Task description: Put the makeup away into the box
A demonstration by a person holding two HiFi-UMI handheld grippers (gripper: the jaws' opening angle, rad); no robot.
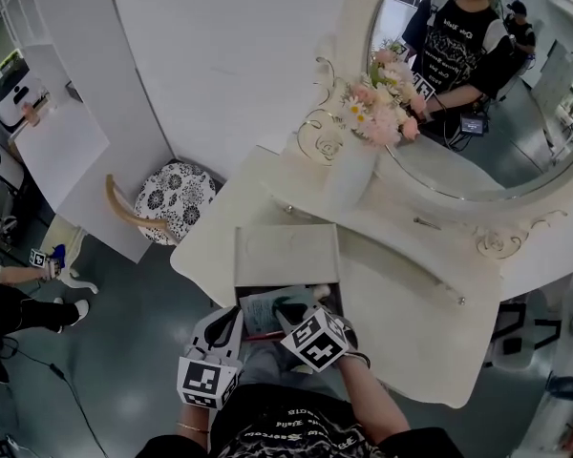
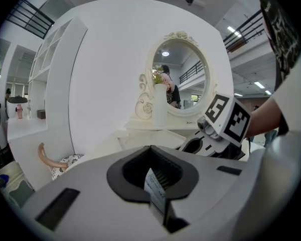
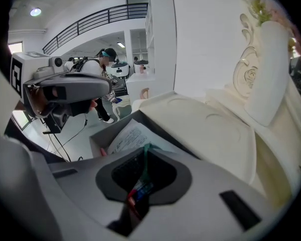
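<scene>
The box (image 1: 332, 273) stands open at the dressing table's near edge, with its pale lid (image 1: 286, 254) laid back. A printed sheet (image 3: 130, 137) lies inside it between grey walls (image 3: 96, 140). My right gripper (image 1: 288, 311) points down over the box's near right part. It is shut on a thin green, red and blue makeup sachet (image 3: 139, 189). My left gripper (image 1: 231, 321) stays at the box's near left corner. A white printed packet (image 2: 154, 187) is pinched edge-on between its jaws. In the left gripper view the right gripper (image 2: 200, 144) sits just ahead to the right.
The cream dressing table (image 1: 411, 322) carries a tall vase of pink flowers (image 1: 377, 113) in front of a round mirror (image 1: 477, 151). A patterned stool (image 1: 172, 198) stands to the table's left. Another person (image 1: 0, 284) stands at the far left on the grey floor.
</scene>
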